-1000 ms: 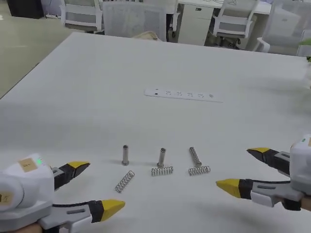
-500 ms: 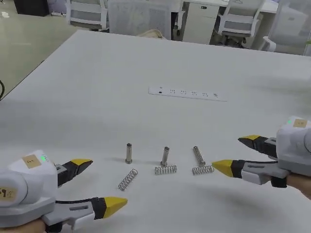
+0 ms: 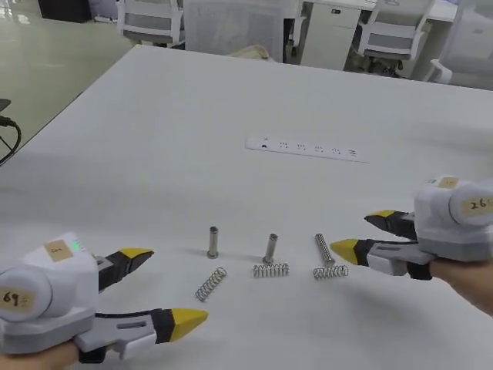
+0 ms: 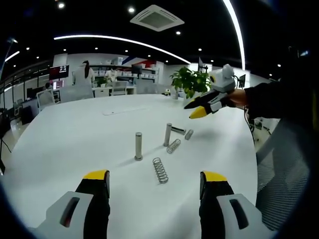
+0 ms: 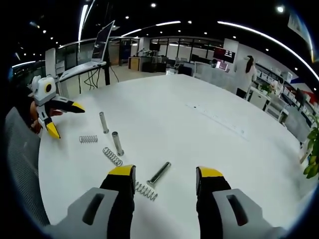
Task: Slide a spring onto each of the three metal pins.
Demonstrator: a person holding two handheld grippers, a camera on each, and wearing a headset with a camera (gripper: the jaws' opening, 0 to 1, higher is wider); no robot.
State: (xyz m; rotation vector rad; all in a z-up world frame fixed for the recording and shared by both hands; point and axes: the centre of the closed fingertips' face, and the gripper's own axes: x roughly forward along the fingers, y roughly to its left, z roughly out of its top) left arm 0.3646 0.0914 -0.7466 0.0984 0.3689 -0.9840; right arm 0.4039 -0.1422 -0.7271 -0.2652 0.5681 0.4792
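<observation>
**Both grippers open and empty, none of the three springs on a pin yet**

The right gripper point(image 3: 358, 233) hovers with its jaws wide apart and nothing between them, just right of the fallen pin point(image 3: 324, 250). That pin lies on its side on the white table point(image 3: 192, 154), with the right spring point(image 3: 330, 271) just on its near side. A clumsy pinch would likely roll the pin away or squirt the thin spring out sideways, and a wide sweep could topple the middle pin point(image 3: 270, 248) standing to the left. The left gripper point(image 3: 171, 285) is equally wide open and empty, close to the left spring point(image 3: 210, 284), which lies slanted on the near side of the upright left pin point(image 3: 212, 241). The middle spring point(image 3: 270, 270) lies flat, just near of its pin. All the parts are small bright metal: slim pins with flared bases, and fine open coils.
</observation>
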